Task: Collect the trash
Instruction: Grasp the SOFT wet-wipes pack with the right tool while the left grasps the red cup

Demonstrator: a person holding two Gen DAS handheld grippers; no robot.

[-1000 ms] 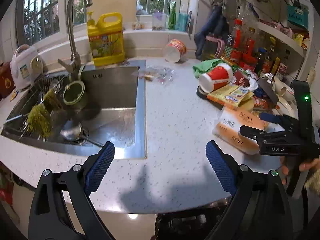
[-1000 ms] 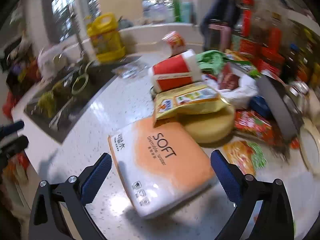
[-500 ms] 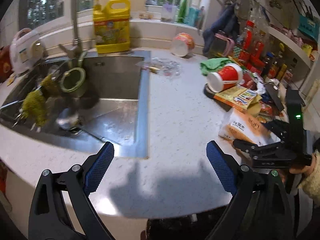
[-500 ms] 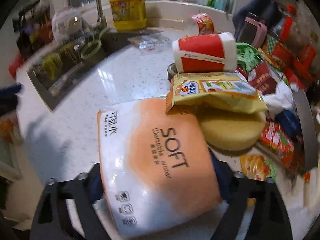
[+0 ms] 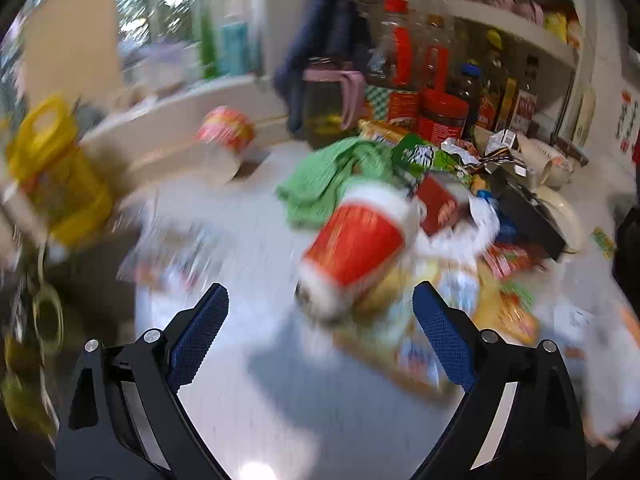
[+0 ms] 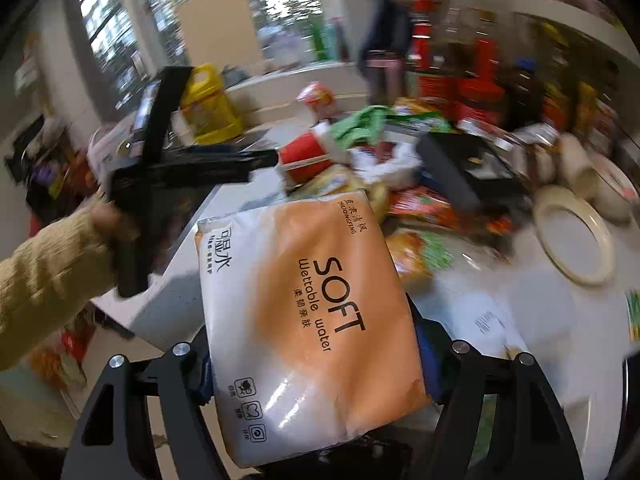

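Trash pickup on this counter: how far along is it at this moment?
Barely started; nothing looks binned yet. In hand: the right claw is shut on the orange tissue pack, lifted above the counter. The left claw is open and empty, pointed at the tipped red paper cup. Left: that cup, the snack wrappers beside it and the instant noodle cup farther back.

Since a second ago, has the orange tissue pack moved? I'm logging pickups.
Yes. The orange tissue pack is off the countertop, away from the red cup, clamped in the right gripper.
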